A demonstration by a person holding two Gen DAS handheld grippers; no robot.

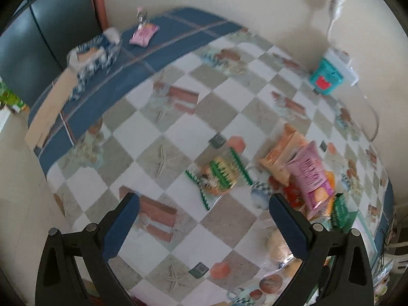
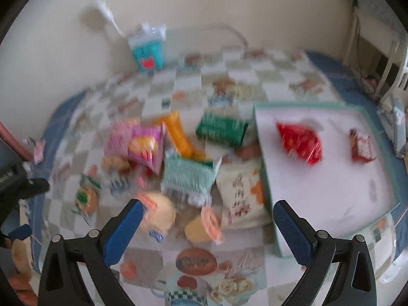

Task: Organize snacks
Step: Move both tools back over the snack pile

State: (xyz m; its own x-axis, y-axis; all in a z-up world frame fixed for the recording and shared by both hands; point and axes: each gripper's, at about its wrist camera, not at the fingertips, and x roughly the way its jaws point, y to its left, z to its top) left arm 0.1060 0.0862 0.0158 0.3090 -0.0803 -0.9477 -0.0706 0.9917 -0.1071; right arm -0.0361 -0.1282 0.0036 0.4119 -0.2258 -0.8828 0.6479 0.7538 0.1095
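1. Facing the snack pile (image 2: 163,163) from the near side, the right gripper (image 2: 206,219) hangs above the cloth with jaws spread wide and nothing between them; a small orange-lidded cup (image 2: 204,225) lies on its side just ahead, between the fingers.
2. Landmark: the tray (image 2: 265,178), shallow, teal-rimmed, white inside. The pile lies left of it (as the right wrist view shows it), the nearest packet touching or almost touching its left wall.
3. Inside the tray: a red packet (image 2: 299,141) near the far left corner and a smaller red-and-white one (image 2: 360,145) further right, well apart.
4. Relation that governs the next move, in my judgement: the cup sits left of the tray wall with its long axis running roughly left-right across the jaw gap; a grasp would need the jaws lowered onto it, then a carry rightward over the wall. The right gripper is the nearer.
5. The left gripper (image 1: 204,227) is likewise spread and empty, over bare cloth; its nearest item is a green-fringed packet (image 1: 220,172), ahead and slightly right, farther from the tray.
6. Writing: the white packet (image 2: 241,193) beside the tray wall carries a vertical column of dark characters, too blurred to read. No brand is legible on the pink bag (image 2: 142,144), green packet (image 2: 221,127) or teal box (image 2: 146,53) at the far wall (motion blur throughout).
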